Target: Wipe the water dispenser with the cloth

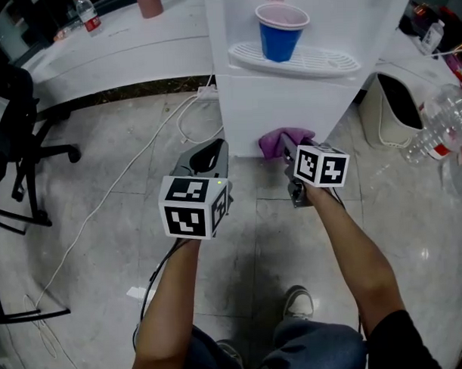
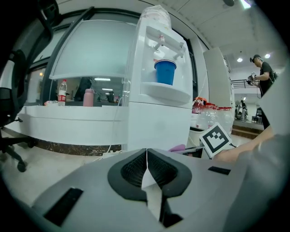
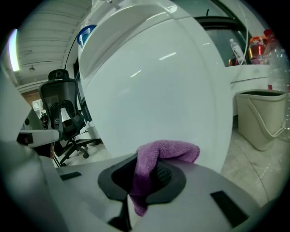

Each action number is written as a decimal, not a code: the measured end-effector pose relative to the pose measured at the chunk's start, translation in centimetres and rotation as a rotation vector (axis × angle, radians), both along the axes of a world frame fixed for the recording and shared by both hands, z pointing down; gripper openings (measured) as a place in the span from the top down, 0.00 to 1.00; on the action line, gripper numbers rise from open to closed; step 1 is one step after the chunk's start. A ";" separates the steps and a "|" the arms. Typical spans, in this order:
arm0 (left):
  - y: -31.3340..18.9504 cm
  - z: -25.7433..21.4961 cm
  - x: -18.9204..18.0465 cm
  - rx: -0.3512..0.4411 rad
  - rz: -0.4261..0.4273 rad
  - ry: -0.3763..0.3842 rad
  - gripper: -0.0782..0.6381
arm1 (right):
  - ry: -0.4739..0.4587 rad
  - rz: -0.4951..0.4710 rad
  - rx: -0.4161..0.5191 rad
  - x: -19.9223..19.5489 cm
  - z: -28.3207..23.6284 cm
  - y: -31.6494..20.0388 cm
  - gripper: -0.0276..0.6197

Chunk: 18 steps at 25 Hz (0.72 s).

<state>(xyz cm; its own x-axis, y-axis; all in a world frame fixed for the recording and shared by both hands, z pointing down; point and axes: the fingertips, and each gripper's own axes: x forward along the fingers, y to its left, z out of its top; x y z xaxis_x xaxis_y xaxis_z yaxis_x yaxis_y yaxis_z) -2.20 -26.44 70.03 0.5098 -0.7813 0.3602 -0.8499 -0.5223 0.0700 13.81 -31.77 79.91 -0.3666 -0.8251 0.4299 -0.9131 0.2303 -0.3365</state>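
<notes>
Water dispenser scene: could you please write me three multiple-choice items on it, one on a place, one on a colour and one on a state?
1. Where does the cup stand?
A. On the floor.
B. On the drip tray of the water dispenser.
C. On the counter.

2. What colour is the cloth?
A. Purple.
B. Yellow.
C. Green.

3. How is the left gripper?
A. Shut on nothing.
B. Wide open.
C. Shut on the cloth.

Answers:
1 B, the blue cup sits on the dispenser's white tray.
2 A, the cloth clamped in the right gripper is purple.
3 A, its jaws meet with nothing between them.
</notes>
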 end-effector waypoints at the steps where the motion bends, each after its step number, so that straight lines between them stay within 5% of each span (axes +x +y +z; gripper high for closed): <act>1: -0.1 0.0 0.4 -0.001 0.004 0.001 0.85 | 0.007 0.013 -0.001 1.0 0.0 0.1 0.90; 12: 0.2 1.0 4.3 -0.010 0.066 -0.022 0.85 | 0.079 0.127 -0.022 10.0 0.4 1.6 0.90; 18: 0.0 -0.2 6.1 0.001 0.085 -0.032 0.85 | 0.120 0.063 -0.010 10.0 -1.3 2.6 0.90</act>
